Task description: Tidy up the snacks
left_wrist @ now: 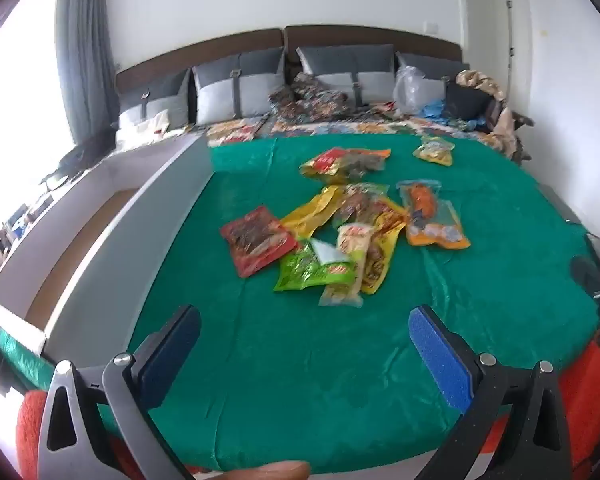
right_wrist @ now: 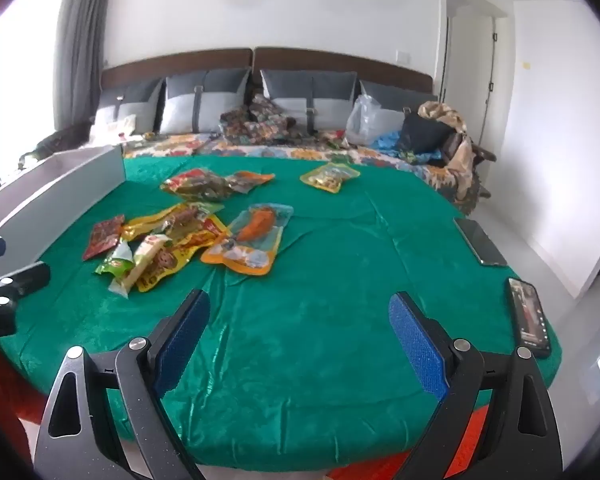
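Several snack packets lie in a loose pile on the green cloth: a red packet, a green packet, yellow packets and an orange-edged clear packet. A small yellow packet lies apart at the back. A white open box stands at the left. My left gripper is open and empty, short of the pile. My right gripper is open and empty over bare cloth, right of the pile. The left gripper's fingers show at the right wrist view's left edge.
Two phones lie on the cloth's right edge. Grey pillows, a plastic bag and clothes lie at the bed's head. An orange cover hangs below the cloth's near edge.
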Demonstrator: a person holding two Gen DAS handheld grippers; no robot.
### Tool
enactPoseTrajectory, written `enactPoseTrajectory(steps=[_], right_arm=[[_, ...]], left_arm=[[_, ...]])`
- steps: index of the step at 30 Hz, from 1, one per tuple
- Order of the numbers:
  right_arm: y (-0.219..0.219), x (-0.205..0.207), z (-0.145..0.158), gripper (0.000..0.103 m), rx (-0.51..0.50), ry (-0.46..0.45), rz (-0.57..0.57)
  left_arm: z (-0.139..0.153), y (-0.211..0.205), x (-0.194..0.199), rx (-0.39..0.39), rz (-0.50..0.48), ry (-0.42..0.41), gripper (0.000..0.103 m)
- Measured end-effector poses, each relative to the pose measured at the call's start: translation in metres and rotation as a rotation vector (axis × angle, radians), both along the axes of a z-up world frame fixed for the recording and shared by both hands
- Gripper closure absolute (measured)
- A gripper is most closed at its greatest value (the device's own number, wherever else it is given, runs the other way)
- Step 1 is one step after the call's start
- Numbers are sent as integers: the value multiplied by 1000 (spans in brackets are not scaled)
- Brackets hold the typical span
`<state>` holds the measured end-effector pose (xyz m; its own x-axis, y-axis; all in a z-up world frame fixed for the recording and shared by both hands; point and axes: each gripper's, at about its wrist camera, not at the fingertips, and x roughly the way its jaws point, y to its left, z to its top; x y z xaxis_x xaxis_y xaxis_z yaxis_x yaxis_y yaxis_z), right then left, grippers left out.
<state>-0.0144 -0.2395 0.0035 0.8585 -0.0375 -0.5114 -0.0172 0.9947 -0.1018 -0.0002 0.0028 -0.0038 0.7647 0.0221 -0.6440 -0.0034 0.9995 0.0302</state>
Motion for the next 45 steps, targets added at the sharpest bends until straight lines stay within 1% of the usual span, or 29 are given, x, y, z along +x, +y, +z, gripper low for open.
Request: enactPoseTrajectory(steps=[3, 4, 5, 7, 10, 14, 17, 20, 25, 30, 33, 36, 40, 45], right_arm=[[-1, 8, -2, 10, -30, -20, -7], [7, 12, -3, 10, -67, -35, 3], [11, 11, -4, 10, -81, -64, 14], [13, -1, -7, 10, -73, -111, 39], [10, -1, -13, 10, -34, -106, 41], [4, -3, -16, 10, -13, -126, 33], [4, -3, -14, 10, -11, -143, 23], [5, -2, -15, 10, -21, -141, 22], [9, 2, -17, 10, -35, -131, 20], [9, 0, -16, 10, -27, -142, 20], [8, -2, -15, 10, -22, -155, 17], [9, 0, -16, 10, -21, -148, 17], [7, 1, -17, 10, -12, -143, 24], [5, 2, -18, 10, -5, -136, 27]], left_arm=[[-7, 7, -3, -54, 12, 13, 0], [-15, 5, -3, -34, -10, 35, 0], [-17, 7, -3, -27, -4, 40, 0], [-20, 11, -4, -17, 13, 33, 0], [-26, 20, -3, -44, 38, 2, 0], [-23, 32, -5, -77, 71, -44, 0], [-20, 36, -4, -83, 85, -74, 0], [-23, 38, -6, -92, 91, -91, 0], [-27, 35, -5, -81, 97, -100, 0], [-22, 38, -11, -82, 123, -137, 0], [-23, 40, -9, -73, 139, -131, 0], [-27, 43, -6, -71, 157, -114, 0], [-30, 45, -2, -44, 190, -91, 0], [-35, 50, 0, -48, 208, -66, 0]])
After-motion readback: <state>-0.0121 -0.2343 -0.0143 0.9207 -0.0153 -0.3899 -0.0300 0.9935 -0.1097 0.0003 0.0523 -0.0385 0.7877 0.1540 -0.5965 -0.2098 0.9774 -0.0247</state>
